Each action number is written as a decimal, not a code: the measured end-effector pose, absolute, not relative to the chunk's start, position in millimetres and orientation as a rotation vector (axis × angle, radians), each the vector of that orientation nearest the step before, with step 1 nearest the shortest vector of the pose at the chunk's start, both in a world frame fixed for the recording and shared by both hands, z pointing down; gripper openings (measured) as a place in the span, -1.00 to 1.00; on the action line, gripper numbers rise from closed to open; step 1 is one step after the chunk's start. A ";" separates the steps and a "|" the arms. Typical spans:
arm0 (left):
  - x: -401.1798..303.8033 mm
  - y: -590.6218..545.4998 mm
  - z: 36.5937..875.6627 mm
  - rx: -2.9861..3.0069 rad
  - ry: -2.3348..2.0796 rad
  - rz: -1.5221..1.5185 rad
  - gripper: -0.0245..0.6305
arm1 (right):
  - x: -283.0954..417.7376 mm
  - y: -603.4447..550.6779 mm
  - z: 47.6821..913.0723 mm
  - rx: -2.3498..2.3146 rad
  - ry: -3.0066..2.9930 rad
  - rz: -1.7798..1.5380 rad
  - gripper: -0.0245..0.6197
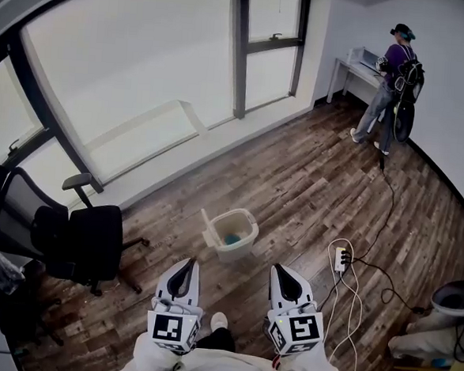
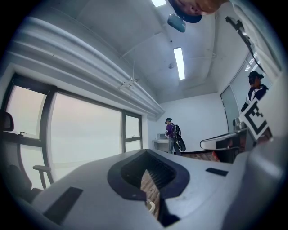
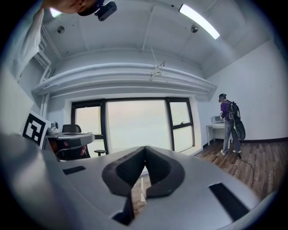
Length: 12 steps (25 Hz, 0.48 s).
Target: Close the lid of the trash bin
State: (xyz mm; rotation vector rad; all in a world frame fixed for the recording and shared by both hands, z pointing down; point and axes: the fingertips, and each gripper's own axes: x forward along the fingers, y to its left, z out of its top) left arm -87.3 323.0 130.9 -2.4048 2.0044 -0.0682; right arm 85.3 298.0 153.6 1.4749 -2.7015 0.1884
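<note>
The trash bin (image 1: 242, 238) sits on the wood floor (image 1: 311, 186) just ahead of both grippers, apart from them. Its lid (image 1: 208, 227) is tipped up at the left side and something blue (image 1: 232, 239) is inside, too small to tell what. You only really get the bin from the head view. The gripper views are angled up at the ceiling lights (image 2: 179, 63) and the big window (image 3: 135, 126). In the left gripper view, the left gripper (image 1: 183, 266) has its jaws closed tip to tip with nothing between them. There's only a thin slit lower down showing floorboards and a pale curved bit I can't identify. It's the same for the right gripper (image 1: 283, 273): jaws meet at the tip and grip nothing, with a sliver of floor and a whitish strip behind. The person in purple (image 1: 397, 69) by the desk (image 1: 357, 69) is in all three views, tiny in each. The black office chair (image 1: 81, 241) is plain from above, and only the right gripper view also catches its top. The power strip (image 1: 341, 258) and its cables (image 1: 355, 300) show from the head view alone. There's something white at the lower right edge, cut off, can't make it out.
</note>
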 end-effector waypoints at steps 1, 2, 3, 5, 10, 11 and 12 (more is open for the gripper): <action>-95.5 314.8 131.1 -2.408 1.999 -0.071 -0.91 | 76.3 289.0 154.1 1.479 -2.694 0.188 -0.85; -103.5 306.8 131.5 -2.410 1.991 -0.076 -0.91 | 67.5 280.1 154.3 1.483 -2.687 0.188 -0.85; -111.4 299.0 132.0 -2.412 1.982 -0.083 -0.91 | 58.9 271.8 154.0 1.486 -2.682 0.189 -0.85; -127.6 284.0 131.8 -2.416 1.966 -0.089 -0.91 | 42.0 256.9 152.9 1.491 -2.674 0.188 -0.85; -168.9 255.0 136.5 -2.417 1.950 -0.080 -0.91 | 10.7 229.8 154.0 1.522 -2.647 0.185 -0.85; -175.7 250.2 139.4 -2.418 1.949 -0.080 -0.91 | 5.3 225.6 154.5 1.523 -2.641 0.183 -0.85; -181.8 245.7 143.3 -2.421 1.951 -0.083 -0.91 | 0.1 221.7 155.4 1.519 -2.638 0.182 -0.85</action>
